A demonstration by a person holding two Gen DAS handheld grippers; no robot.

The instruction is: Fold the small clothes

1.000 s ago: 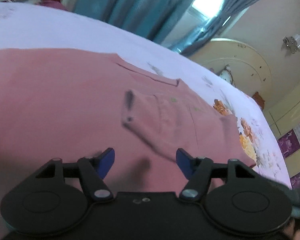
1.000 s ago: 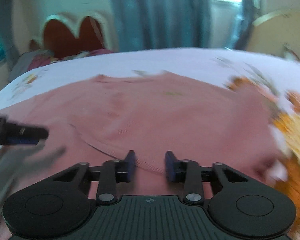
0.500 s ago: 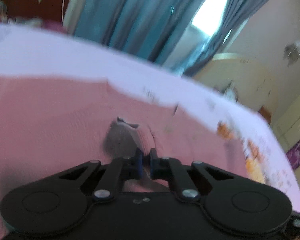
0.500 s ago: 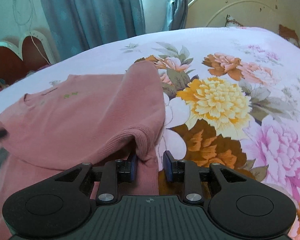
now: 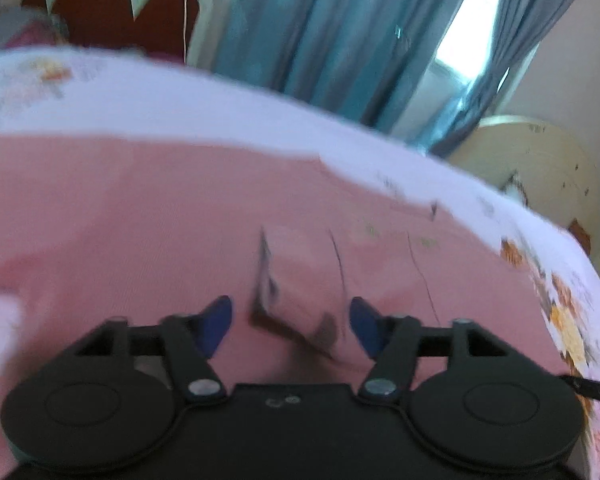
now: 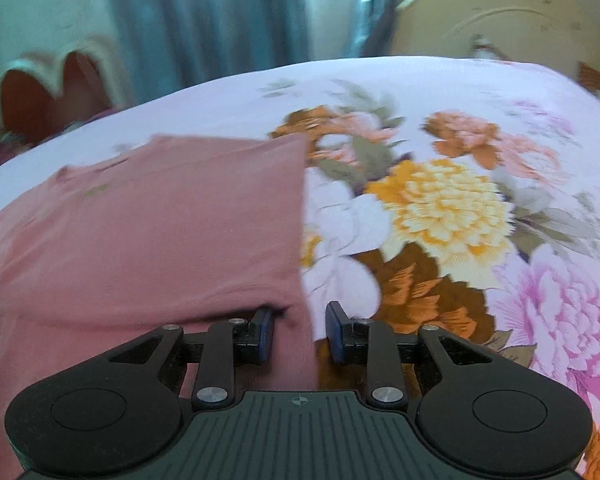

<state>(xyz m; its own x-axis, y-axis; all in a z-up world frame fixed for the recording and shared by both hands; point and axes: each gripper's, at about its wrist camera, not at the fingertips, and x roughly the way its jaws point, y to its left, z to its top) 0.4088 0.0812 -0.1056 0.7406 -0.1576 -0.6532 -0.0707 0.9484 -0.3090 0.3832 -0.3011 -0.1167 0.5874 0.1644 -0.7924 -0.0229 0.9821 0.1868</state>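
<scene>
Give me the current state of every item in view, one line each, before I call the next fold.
Pink top: lying on the bed, right side folded over itself, straight fold edge.
Sleeve cuff: folded onto the top's body, lying loose between the left pads.
Left tool: jaws opening, gripping nothing.
Right tool: jaws apart, pink fabric edge between them, no pad pressing it.
Floral bedsheet: spread flat.
Curtains: drawn, gap showing daylight.

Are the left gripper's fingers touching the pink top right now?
Apart. The left wrist view shows the left gripper opening, its blue fingers spread clear of the pink top's raised fold.
</scene>
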